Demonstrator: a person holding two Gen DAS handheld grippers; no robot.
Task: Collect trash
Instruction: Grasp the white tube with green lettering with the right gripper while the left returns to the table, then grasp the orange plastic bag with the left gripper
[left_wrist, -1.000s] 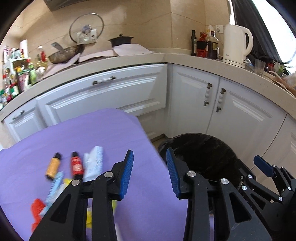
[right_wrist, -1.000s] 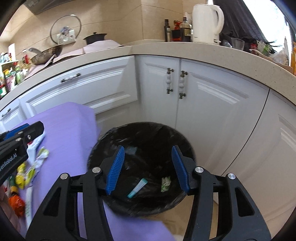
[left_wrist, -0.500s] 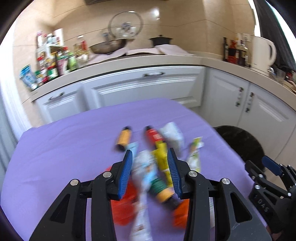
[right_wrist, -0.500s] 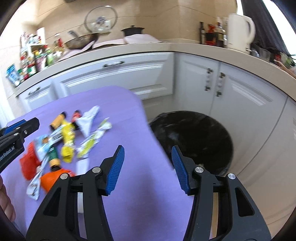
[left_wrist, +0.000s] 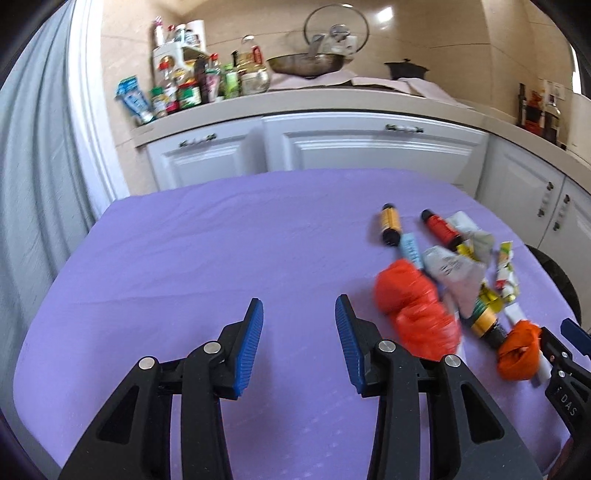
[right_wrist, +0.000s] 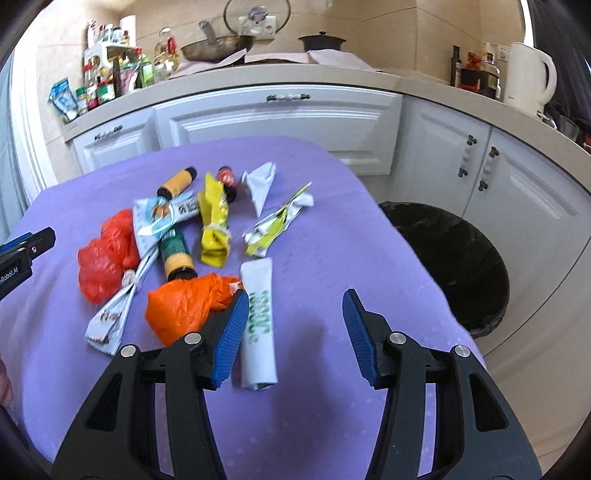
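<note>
A pile of trash lies on the purple table: a red plastic bag, an orange bag, a white tube with green print, a yellow wrapper, small bottles and several wrappers. My right gripper is open and empty, low over the table, with the white tube beside its left finger. My left gripper is open and empty above bare cloth, left of the red bag. The black-lined bin stands right of the table.
White kitchen cabinets and a counter run behind the table, with spice bottles, a pan and a white kettle. A grey curtain hangs at the left. The right gripper's tip shows in the left wrist view.
Both grippers have swung left from over the bin to over the table. The trash pile has come into view near the right gripper. Both stay open and empty.
</note>
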